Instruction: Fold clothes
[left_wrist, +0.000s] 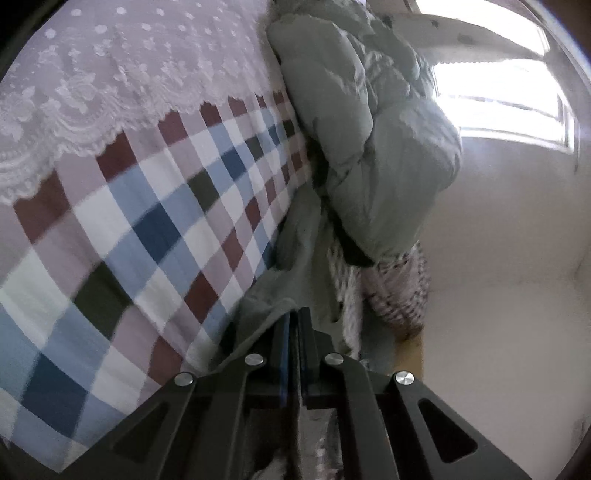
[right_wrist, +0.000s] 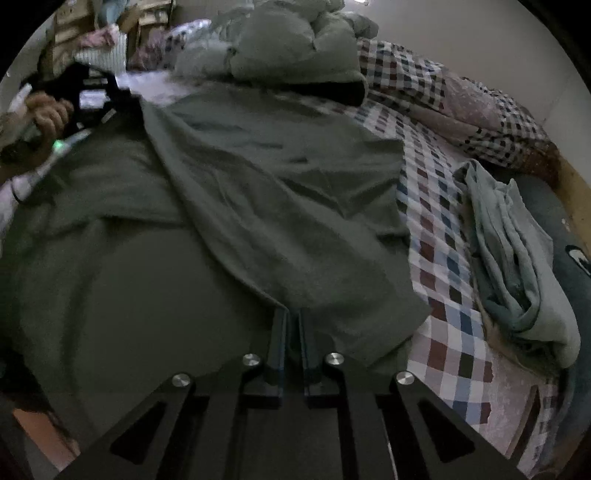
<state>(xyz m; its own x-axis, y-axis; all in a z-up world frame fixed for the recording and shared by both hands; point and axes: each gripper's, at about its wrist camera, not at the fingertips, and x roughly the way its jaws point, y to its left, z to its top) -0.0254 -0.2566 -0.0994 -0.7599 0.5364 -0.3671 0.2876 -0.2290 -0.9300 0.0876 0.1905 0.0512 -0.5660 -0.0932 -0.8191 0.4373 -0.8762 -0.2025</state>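
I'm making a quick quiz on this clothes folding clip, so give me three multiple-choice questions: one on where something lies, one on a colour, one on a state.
1. Where does the folded pale green garment lie?
A. On the checked bedsheet, beside the dark green garment
B. On the floor
C. On top of the dark green garment

2. What colour is the puffy quilt?
A. Red
B. Pale grey-green
C. Yellow

3. How is the right hand-held gripper?
A. Wide open above the cloth
B. Shut on the dark green garment's edge
C. Holding a hanger

Key: 1 A, it rests on the sheet, apart from the dark cloth; 2 B, its bulk is pale grey-green; 3 B, the fingers pinch the cloth's edge.
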